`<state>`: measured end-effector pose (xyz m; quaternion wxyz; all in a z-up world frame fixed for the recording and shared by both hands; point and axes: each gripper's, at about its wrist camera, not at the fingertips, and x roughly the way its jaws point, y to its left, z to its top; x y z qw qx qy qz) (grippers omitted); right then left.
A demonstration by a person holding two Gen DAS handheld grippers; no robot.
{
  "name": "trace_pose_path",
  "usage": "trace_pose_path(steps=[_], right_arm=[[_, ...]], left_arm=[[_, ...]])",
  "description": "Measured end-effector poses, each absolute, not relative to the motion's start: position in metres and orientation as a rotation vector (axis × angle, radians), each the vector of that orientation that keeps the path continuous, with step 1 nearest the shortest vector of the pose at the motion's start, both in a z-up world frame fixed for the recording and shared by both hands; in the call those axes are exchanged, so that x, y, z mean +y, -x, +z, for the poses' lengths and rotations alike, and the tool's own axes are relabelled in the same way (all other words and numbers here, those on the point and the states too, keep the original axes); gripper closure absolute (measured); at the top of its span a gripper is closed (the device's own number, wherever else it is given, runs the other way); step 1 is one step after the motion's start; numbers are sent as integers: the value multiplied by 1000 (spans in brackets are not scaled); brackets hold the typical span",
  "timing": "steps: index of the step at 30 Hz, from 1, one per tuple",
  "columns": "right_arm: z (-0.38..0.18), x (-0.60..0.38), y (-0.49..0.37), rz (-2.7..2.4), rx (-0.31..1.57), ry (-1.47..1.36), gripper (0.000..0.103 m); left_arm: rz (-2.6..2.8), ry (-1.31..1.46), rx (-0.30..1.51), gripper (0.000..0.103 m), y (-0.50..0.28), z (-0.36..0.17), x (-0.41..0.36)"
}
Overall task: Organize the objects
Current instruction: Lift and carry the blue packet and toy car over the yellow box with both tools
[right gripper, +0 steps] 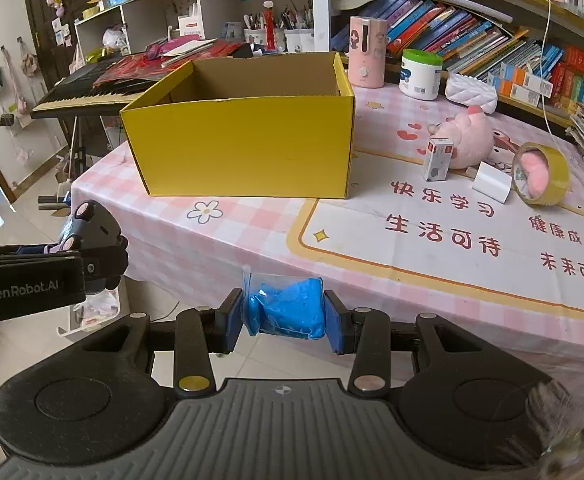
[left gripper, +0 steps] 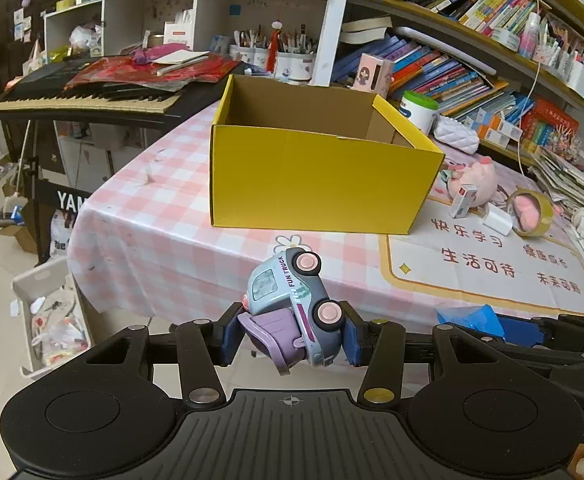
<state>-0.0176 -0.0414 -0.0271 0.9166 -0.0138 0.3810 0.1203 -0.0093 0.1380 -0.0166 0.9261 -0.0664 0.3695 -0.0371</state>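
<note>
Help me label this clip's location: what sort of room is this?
Probably a child's study or playroom at home: crowded bookshelves, a keyboard piano, and a pink-checked table with a plush toy.

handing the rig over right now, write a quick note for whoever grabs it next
Left gripper: shut on the toy truck, held in the air short of the table edge.
Right gripper: shut on the blue clay bag, also short of the table.
Yellow box: open on the pink checked table; nothing visible inside from these angles.
Left to do: drop both held items in the box, then likely the pink plush, small carton, white block and tape roll.
</note>
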Motion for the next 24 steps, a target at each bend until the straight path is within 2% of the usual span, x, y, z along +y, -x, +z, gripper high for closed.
trace_pose_path(steps=[24], right_arm=[[-24,-44,14,225,780,23,64]], left_arm=[[-124,128,746,56,-4,-12,132]])
